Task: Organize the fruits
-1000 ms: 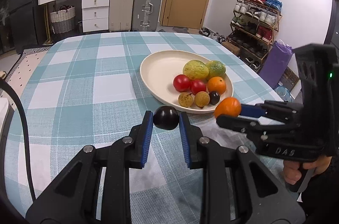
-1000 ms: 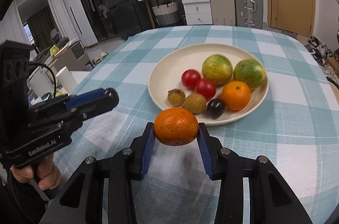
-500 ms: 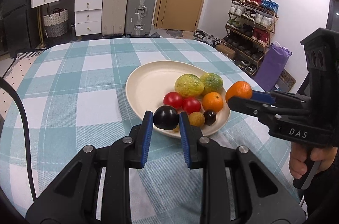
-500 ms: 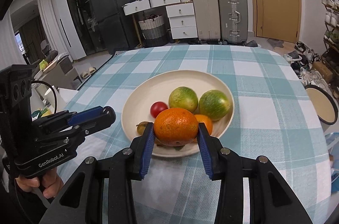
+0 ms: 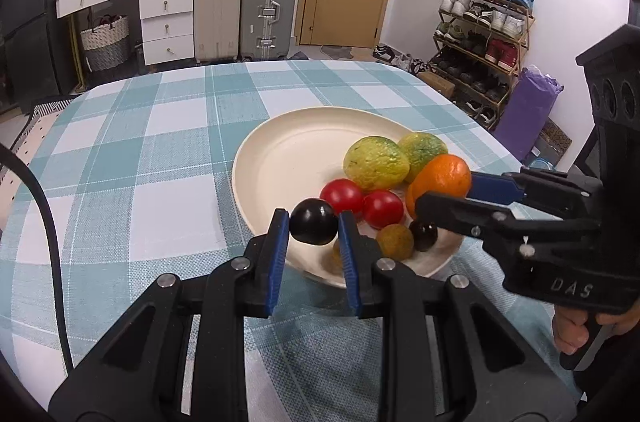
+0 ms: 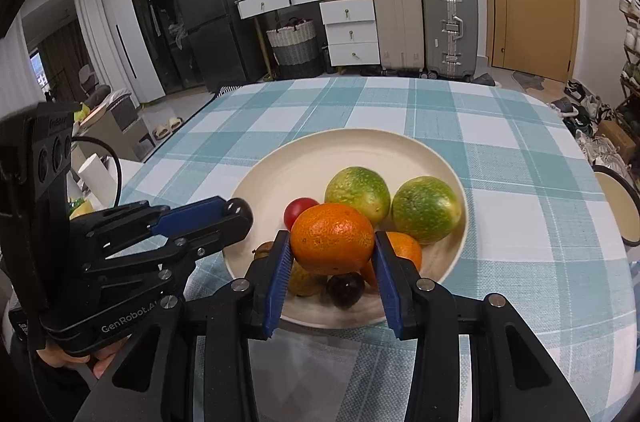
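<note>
My left gripper (image 5: pixel 314 228) is shut on a small dark round fruit (image 5: pixel 313 227) and hangs over the near rim of a cream plate (image 5: pixel 288 158). In the right wrist view my right gripper (image 6: pixel 332 248) is shut on an orange tangerine (image 6: pixel 332 238) above the plate's (image 6: pixel 320 150) front half. On the plate lie two yellow-green fruits (image 6: pixel 357 191), two red tomatoes (image 5: pixel 342 196), another orange (image 6: pixel 406 248), brownish small fruits (image 5: pixel 395 241) and a dark one (image 6: pixel 345 289). Each gripper also shows in the other's view, the right (image 5: pixel 444 188) and the left (image 6: pixel 240 212).
A teal-and-white checked cloth (image 5: pixel 160 142) covers the round table. A second cream dish (image 6: pixel 618 206) sits off the table's right edge. Suitcases (image 5: pixel 268 10), drawers and a shoe rack (image 5: pixel 480 34) stand beyond the table.
Both grippers have moved forward from over the bare cloth to over the plate, each still holding its fruit.
</note>
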`<action>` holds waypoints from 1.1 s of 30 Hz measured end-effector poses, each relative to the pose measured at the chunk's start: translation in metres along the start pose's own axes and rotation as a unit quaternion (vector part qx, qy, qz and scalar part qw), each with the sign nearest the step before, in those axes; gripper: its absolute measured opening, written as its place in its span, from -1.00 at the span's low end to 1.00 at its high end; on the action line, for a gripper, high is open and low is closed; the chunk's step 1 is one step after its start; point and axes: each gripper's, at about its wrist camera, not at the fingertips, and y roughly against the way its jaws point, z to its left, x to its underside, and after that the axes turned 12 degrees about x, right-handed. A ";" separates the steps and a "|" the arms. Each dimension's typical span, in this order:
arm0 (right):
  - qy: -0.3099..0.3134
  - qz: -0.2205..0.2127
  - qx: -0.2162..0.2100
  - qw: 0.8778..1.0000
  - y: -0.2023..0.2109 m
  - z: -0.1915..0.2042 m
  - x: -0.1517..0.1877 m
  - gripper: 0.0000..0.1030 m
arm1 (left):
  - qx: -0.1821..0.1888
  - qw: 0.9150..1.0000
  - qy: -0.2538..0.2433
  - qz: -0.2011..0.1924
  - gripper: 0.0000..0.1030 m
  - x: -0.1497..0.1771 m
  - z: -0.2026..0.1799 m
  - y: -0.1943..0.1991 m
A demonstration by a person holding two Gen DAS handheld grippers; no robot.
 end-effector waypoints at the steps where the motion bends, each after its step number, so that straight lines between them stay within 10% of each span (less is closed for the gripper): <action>1: 0.003 0.000 0.000 1.000 -0.001 0.002 0.001 -0.20 | -0.001 1.000 0.000 -0.001 -0.56 0.000 0.001 -0.001; 9: 0.010 0.002 0.013 1.000 -0.010 0.004 -0.001 -0.19 | 0.007 1.000 0.011 0.003 -0.56 -0.002 0.010 -0.008; 14: 0.001 -0.019 0.014 1.000 0.001 -0.001 0.002 0.43 | -0.003 1.000 0.008 0.001 -0.53 0.000 0.010 -0.005; 24: -0.015 -0.052 0.019 0.998 0.033 -0.014 0.019 0.86 | -0.028 0.998 -0.014 -0.046 0.64 0.009 -0.001 0.033; 33: -0.003 -0.087 0.024 0.996 0.056 -0.016 0.038 0.99 | -0.030 0.995 -0.021 -0.096 0.99 0.028 -0.018 0.077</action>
